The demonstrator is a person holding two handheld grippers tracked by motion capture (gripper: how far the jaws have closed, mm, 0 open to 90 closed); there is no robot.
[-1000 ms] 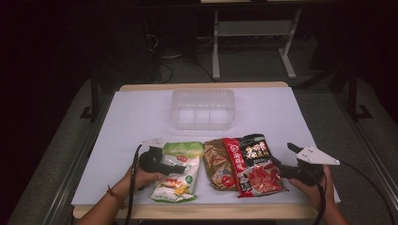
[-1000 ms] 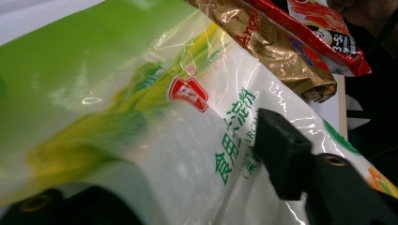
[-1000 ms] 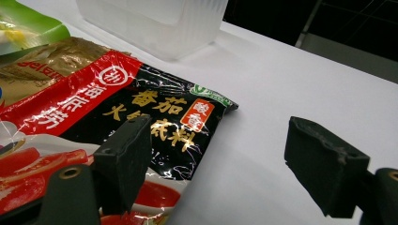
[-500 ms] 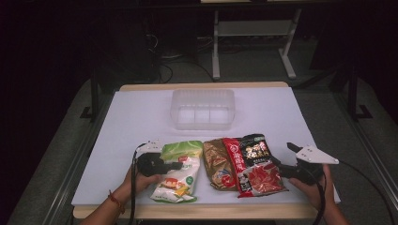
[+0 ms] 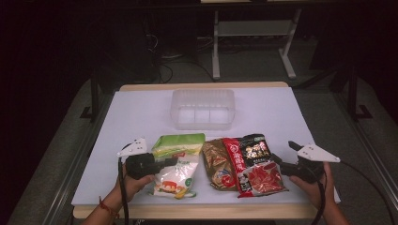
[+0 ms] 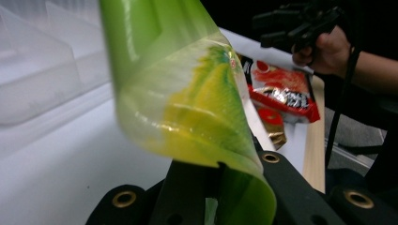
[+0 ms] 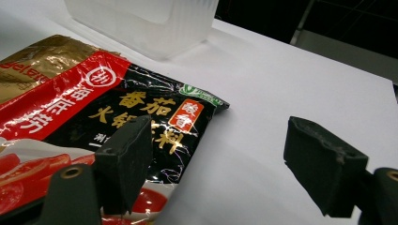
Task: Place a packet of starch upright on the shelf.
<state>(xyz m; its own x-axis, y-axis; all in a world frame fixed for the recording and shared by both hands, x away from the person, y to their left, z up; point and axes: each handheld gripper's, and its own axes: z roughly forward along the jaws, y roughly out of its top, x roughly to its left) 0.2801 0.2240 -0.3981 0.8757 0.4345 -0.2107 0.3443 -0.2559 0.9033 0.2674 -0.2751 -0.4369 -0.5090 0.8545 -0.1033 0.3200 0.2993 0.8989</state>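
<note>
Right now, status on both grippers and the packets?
Left gripper shut on green packet, edge lifted. Right gripper open beside red-black packet. Clear bin beyond; nothing between.

Your green packet is thin, glossy plastic film, translucent where it curls between the left tongs. The red-and-black packet is shiny crinkled foil-like film. The container is frosted, translucent plastic. Your desk carries a smooth matt white sheet over a pale wooden edge. The pads of your right tongs look matt, rough black foam.
</note>
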